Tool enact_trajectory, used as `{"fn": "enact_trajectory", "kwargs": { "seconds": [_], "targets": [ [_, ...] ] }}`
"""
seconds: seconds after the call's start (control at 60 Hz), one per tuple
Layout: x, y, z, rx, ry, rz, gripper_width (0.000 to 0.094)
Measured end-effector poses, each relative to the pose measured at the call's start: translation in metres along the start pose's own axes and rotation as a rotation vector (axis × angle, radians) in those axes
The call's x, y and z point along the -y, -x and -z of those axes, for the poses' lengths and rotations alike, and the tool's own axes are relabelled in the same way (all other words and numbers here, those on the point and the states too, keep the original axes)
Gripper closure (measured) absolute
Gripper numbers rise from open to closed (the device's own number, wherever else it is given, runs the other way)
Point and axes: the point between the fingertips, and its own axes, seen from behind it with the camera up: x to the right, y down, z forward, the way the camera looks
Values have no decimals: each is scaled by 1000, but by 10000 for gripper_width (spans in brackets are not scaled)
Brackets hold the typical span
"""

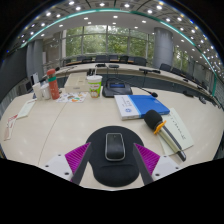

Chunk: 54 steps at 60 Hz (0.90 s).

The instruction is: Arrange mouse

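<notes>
One mouse (115,148), on a round dark pad (113,156) on the desk (60,125), between jaws standing apart, unclamped. Likely light, rigid, smooth-shelled; grip across its flanks.

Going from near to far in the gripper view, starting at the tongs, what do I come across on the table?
Tongs, open, with the mouse on its round black pad between them, then the blue folder, then the green-lidded cup.
</notes>
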Motion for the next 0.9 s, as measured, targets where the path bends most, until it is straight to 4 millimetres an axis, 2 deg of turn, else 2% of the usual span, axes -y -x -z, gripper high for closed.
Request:
{"fn": "enact_trajectory", "kwargs": {
  "seconds": [0.117,0.217,0.35,0.5,0.583,0.683,0.9],
  "targets": [
    [6,8,64,-15,-41,-6,79],
    [3,15,125,-42,-81,3,81],
    [-16,25,201,-72,-116,34,81],
    [-41,40,269,-76,-132,40,82],
    [-51,43,295,-81,-140,48,82],
    [-57,41,316,-94,-150,37,82],
    [-70,42,336,-106,-161,20,84]
  ]
}}
